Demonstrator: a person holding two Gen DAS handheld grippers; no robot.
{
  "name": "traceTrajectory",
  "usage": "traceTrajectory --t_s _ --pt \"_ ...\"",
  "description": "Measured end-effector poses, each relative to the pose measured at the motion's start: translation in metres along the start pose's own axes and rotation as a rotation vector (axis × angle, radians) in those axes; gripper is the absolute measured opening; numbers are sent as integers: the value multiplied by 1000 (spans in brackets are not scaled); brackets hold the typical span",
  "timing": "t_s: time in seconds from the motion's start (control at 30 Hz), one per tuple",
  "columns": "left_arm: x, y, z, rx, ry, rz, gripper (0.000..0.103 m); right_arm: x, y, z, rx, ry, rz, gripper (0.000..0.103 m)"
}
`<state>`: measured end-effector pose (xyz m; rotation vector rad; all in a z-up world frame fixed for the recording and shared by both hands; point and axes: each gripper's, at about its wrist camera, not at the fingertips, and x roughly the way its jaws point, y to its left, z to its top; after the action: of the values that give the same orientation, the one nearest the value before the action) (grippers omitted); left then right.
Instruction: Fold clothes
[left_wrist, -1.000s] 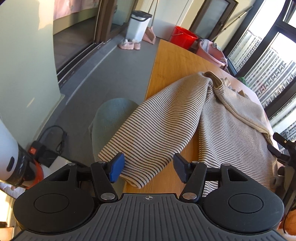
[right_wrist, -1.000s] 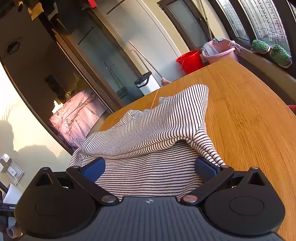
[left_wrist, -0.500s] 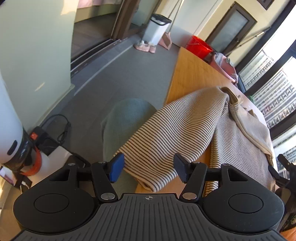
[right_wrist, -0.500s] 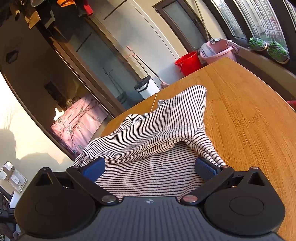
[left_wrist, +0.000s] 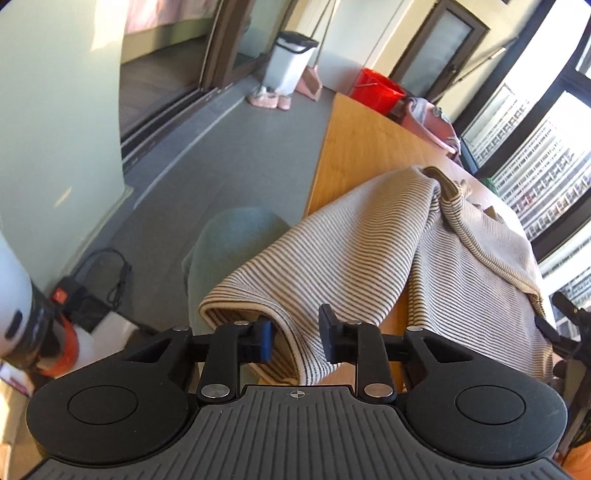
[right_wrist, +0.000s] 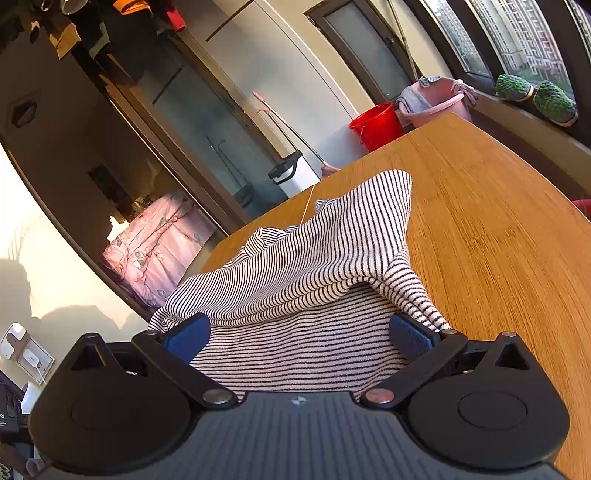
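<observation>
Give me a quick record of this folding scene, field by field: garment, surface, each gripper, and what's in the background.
garment: striped shirt, crumpled, one end hanging past the table edge
surface: wooden table
left gripper: jaws have just been closing, now pinching the shirt's hem
right gripper: open, jaws wide over the shirt, not gripping
background: red bucket, white bin, pink slippers on the floor

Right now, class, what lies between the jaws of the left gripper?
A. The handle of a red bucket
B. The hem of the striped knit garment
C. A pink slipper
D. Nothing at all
B: in the left wrist view the left gripper has its jaws closed in on the folded hem of the striped knit garment.
</observation>
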<state>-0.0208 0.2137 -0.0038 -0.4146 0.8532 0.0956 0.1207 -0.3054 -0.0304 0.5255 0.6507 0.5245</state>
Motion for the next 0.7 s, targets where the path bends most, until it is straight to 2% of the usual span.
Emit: traceTrajectory --t_s 0.2,0.3,0.53,0.7 --pt "-19 -57 26 200 -149 -10 15 0 1 0 -10 5 -5 103" --pt "-24 -91 39 292 -202 -42 15 1 1 0 -14 10 -4 103" --pt "-14 -168 42 426 -236 -186 15 0 3 0 -35 25 -6 103" --pt "-1 -200 34 474 -218 -260 15 5 18 2 -160 106 -43 103"
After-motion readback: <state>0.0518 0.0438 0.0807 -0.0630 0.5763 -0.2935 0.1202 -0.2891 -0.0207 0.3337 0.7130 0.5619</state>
